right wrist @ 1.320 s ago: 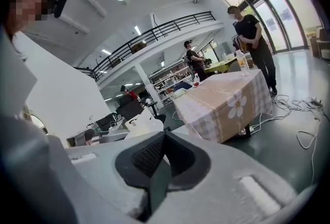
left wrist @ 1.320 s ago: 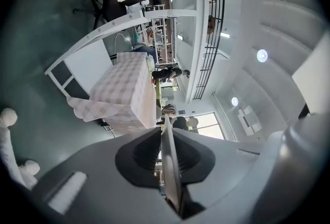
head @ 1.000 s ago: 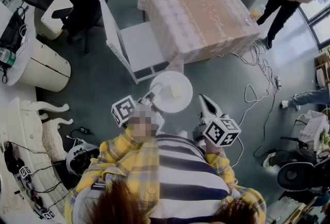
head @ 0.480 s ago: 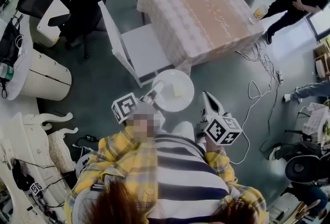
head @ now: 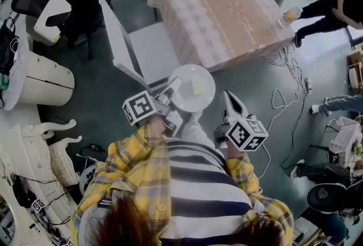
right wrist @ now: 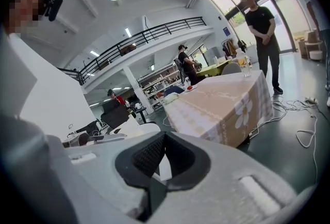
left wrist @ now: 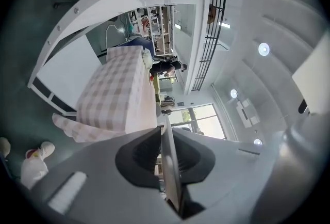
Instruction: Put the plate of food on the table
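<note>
step: I carry the plate (head: 193, 88) to the surface (head: 227, 12) | left tool (head: 172, 90) clamps its rim, right tool (head: 229, 101) closed, empty | next: reach the surface, set it down level

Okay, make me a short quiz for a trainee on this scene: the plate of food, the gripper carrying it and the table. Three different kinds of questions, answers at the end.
1. True or false: the plate already rests on the table.
2. Multiple choice: what is the left gripper shut on? A) the plate's rim B) a chair leg C) nothing
3. Short answer: what lies on the carried plate?

Key
1. False. The plate is held above the floor, short of the table.
2. A
3. One pale block of food.
</note>
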Motion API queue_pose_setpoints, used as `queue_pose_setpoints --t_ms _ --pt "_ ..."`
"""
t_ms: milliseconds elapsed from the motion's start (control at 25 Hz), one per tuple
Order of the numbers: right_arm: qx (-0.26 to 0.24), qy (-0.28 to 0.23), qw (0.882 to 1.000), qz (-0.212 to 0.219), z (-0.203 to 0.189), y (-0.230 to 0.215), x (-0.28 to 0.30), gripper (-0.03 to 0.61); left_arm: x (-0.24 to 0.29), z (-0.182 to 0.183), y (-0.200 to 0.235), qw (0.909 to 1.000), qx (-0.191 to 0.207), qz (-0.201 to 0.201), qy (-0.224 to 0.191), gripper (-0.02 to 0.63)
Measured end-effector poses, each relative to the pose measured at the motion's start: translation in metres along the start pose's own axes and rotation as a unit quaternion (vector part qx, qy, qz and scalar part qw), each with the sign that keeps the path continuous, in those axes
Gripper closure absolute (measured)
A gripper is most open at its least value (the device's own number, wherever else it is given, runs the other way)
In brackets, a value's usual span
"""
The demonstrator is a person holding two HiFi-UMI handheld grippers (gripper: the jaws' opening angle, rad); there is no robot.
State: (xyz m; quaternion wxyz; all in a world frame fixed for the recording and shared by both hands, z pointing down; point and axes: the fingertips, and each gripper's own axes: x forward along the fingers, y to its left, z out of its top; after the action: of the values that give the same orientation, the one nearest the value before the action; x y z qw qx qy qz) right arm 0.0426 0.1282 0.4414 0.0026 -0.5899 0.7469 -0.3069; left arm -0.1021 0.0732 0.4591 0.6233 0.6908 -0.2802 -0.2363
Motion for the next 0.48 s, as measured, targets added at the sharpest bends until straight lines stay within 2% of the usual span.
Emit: queue_pose_setpoints --t_ms 480 --pt "-0.014 0.009 1.000 0.024 0.066 -0.057 0.052 0.581 0.098 0.012 -0.004 0.9998 0.010 0.007 -0.013 0.598"
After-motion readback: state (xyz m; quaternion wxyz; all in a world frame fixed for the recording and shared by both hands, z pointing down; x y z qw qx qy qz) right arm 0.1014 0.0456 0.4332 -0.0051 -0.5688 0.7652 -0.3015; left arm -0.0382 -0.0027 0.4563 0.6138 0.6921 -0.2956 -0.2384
